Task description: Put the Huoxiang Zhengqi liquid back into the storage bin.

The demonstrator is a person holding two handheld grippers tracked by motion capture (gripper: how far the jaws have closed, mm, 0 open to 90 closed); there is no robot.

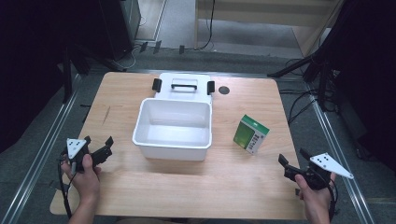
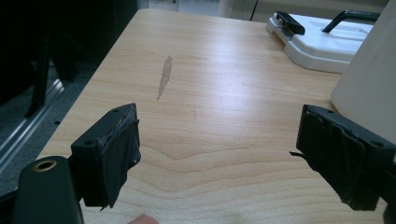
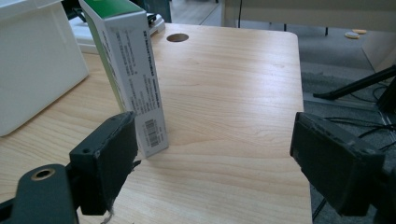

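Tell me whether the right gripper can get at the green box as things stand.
Probably yes. The right gripper is open, and only bare table lies between it and the green box, which stands upright, apart from the white bin.

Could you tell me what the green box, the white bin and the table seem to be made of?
Green box: probably printed cardboard, with crisp folded edges, small print and a barcode.
White bin: likely moulded plastic, smooth and slightly glossy with rounded corners and a rolled rim.
Table: light wood-grain surface, perhaps laminate; satin sheen, one scuff.
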